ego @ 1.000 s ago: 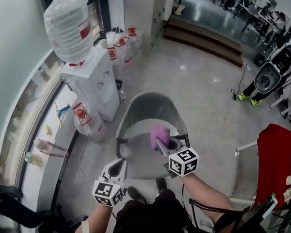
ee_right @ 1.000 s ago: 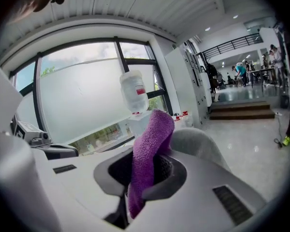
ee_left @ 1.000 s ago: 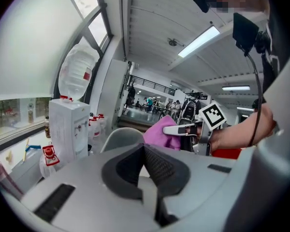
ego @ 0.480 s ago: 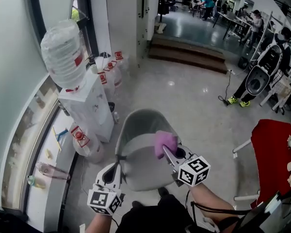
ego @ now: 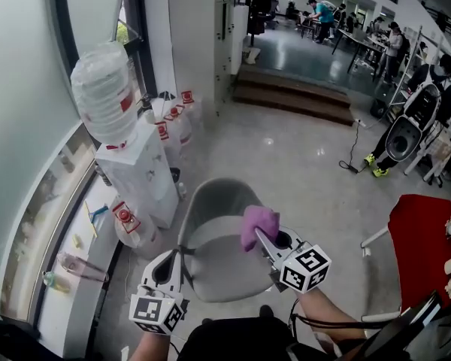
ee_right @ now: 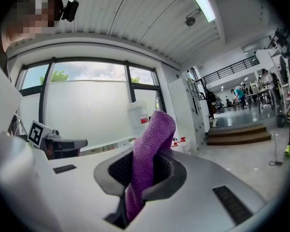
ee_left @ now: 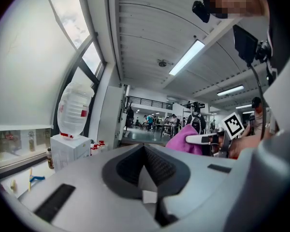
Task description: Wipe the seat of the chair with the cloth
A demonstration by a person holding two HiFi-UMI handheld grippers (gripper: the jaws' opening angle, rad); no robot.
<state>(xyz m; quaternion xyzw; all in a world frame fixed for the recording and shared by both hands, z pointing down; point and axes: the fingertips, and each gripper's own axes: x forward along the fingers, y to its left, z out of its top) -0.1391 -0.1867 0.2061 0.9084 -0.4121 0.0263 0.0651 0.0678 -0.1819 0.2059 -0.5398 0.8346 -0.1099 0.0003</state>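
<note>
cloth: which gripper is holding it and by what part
The right gripper holds the purple cloth, jaws shut on its bunched lower end; the rest stands up past them. The left gripper is shut and holds nothing.

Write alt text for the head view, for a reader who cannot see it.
The right gripper pinches a purple cloth over the grey chair seat. The left gripper, shut and empty, is at the seat's left edge. A water dispenser stands on the floor beyond.
</note>
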